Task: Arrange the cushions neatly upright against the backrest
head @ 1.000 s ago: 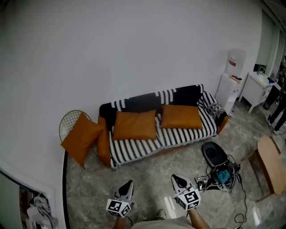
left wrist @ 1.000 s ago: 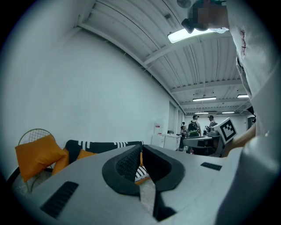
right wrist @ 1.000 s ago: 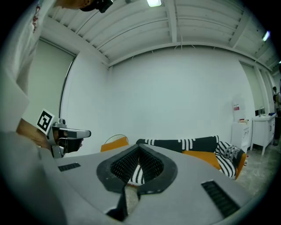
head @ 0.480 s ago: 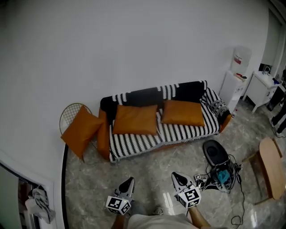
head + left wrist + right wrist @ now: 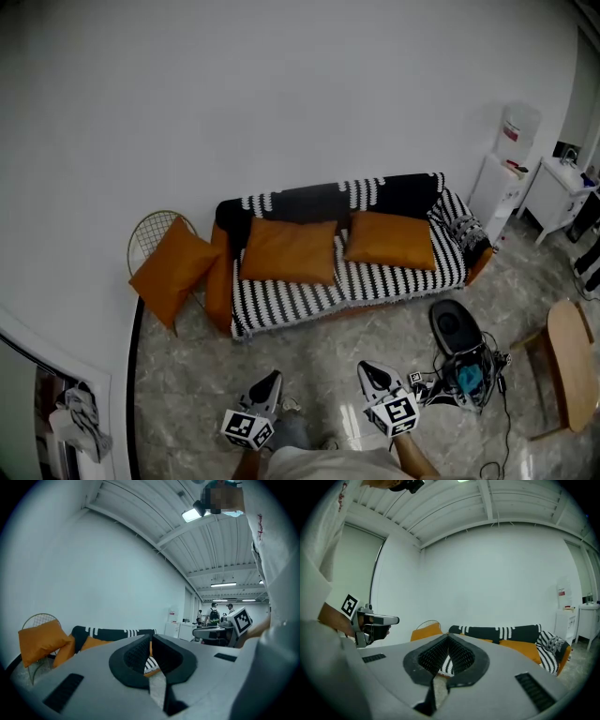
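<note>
A black-and-white striped sofa (image 5: 281,305) stands against the white wall. Two orange cushions lean on its backrest: one at the left (image 5: 289,250), one at the right (image 5: 389,240). A third orange cushion (image 5: 172,270) rests on a wire chair (image 5: 150,235) left of the sofa; it also shows in the left gripper view (image 5: 40,639). My left gripper (image 5: 273,379) and right gripper (image 5: 364,370) hover over the floor well in front of the sofa, both shut and holding nothing. The jaws meet in each gripper view, left gripper (image 5: 150,640), right gripper (image 5: 447,636).
A black robot vacuum (image 5: 454,325) and a tangle of cables with a teal object (image 5: 466,377) lie on the marble floor at right. A wooden stool (image 5: 567,361) is far right. A water dispenser (image 5: 502,173) and white cabinet (image 5: 561,187) stand beyond the sofa. People stand far off (image 5: 214,614).
The sofa and cushions have shifted slightly right and down in the head view as the view moved. Both grippers stay shut low in the frame.
</note>
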